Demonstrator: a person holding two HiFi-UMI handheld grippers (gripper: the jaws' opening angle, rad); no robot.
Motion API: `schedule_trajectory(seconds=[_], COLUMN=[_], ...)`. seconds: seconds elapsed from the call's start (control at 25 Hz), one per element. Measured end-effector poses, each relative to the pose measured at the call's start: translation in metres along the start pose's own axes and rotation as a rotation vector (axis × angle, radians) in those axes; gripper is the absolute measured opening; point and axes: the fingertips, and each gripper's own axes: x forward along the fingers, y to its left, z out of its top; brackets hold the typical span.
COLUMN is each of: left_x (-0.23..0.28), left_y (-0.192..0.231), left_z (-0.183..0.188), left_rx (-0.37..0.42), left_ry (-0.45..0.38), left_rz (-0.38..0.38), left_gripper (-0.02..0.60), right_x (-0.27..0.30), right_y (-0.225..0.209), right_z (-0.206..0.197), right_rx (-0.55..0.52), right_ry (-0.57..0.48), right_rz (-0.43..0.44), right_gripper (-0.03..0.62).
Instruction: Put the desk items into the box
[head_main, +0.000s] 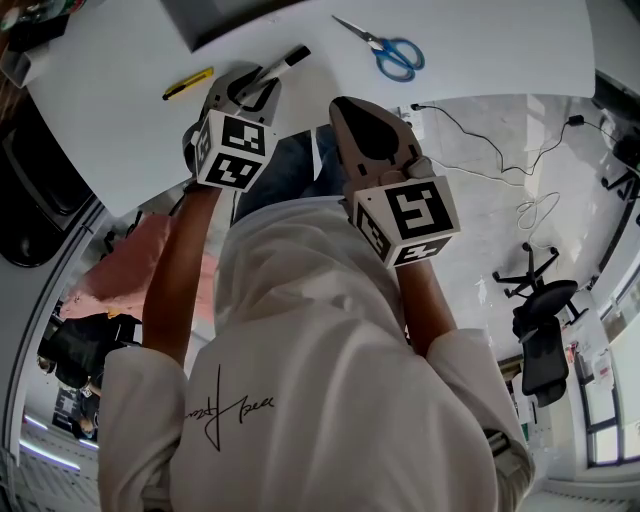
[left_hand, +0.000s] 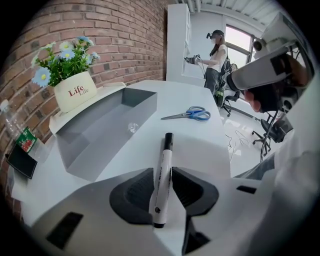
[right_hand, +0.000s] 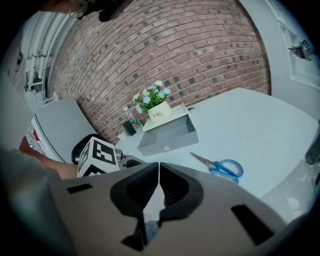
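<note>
While the pads of the left gripper (left_hand: 162, 171) clamp a marker (left_hand: 163, 182) by its white barrel, black cap pointing ahead over the table (left_hand: 200, 145), the right gripper (right_hand: 159, 167) has its jaws pressed together with nothing between them; it hangs just beside the left one, near the table's edge.

Outward from the marker: grey open box (left_hand: 95, 142) ahead and to the left of the cap, well apart from it; flower pot (left_hand: 75, 90) just behind the box, by the brick wall; blue-handled scissors (left_hand: 190, 114) flat on the table to the right of the box, untouched; a yellow pen-like item (head_main: 188, 83) lying on the table to the left of the left gripper in the head view.

Box floor nearly bare; one small clear speck (left_hand: 132, 127) on it, too small to name.

Progress, as judged: early; first item gripped but not yet over the box; scissors and the yellow item left to collect.
</note>
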Motion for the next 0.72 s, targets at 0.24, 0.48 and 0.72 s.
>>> schedule_trajectory(seconds=[0.24,0.48,0.72], left_x=[0.001,0.001,-0.005], left_y=[-0.006,-0.007,0.004], left_z=[0.000,0.000,-0.007], left_rx=[0.045,0.018,-0.032], left_ry=[0.013,0.012,0.018], left_rz=[0.013,0.012,0.040], left_gripper=[0.073,0.071,0.071], right_x=[0.000,-0.002,-0.004], right_y=[0.001,0.002,0.001], right_z=[0.001,0.001,0.003], right_rx=[-0.004,-0.012,-0.017], right_ry=[0.000,0.000,-0.003], right_rz=[0.001,0.002,-0.003], right_gripper=[0.028,0.028,0.028])
